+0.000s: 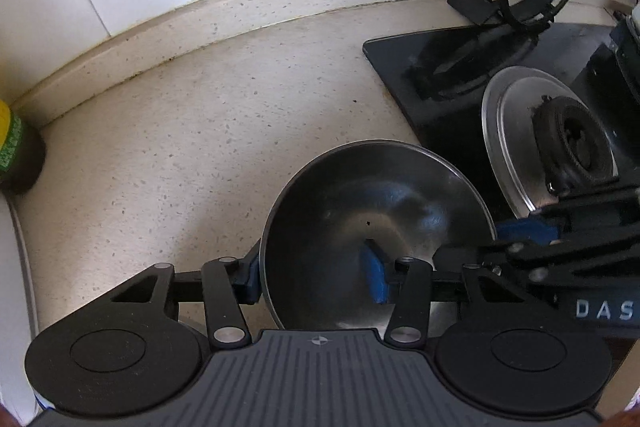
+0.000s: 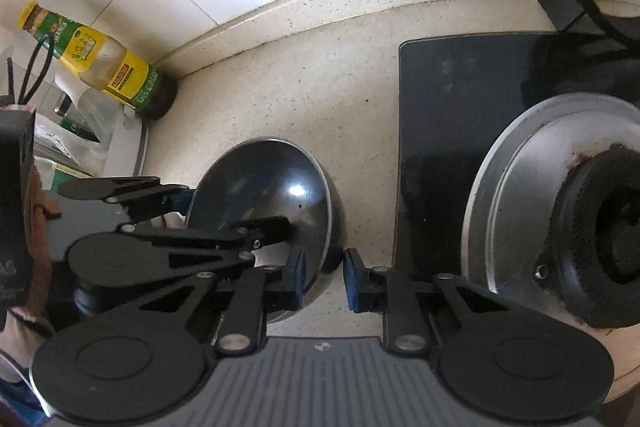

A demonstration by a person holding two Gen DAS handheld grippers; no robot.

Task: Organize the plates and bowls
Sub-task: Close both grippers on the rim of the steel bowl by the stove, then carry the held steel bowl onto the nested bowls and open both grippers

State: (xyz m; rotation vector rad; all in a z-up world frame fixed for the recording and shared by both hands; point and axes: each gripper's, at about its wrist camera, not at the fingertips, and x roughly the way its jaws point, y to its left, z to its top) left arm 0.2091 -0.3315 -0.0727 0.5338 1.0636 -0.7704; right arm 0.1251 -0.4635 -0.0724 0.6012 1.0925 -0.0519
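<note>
Here, on the speckled counter (image 1: 168,155), a bottle (image 2: 100,59) with a yellow label leans in the far left corner by the tiled wall. The steel bowl (image 1: 372,219) sits mid-counter, just left of the black stove (image 2: 440,131). The left gripper (image 1: 316,277) straddles the bowl's left wall, one blue pad outside and one inside, pinching it. The right gripper (image 2: 324,277) clamps the bowl's right rim the same way. Farther right stands the burner (image 2: 592,235) on its steel ring.
</note>
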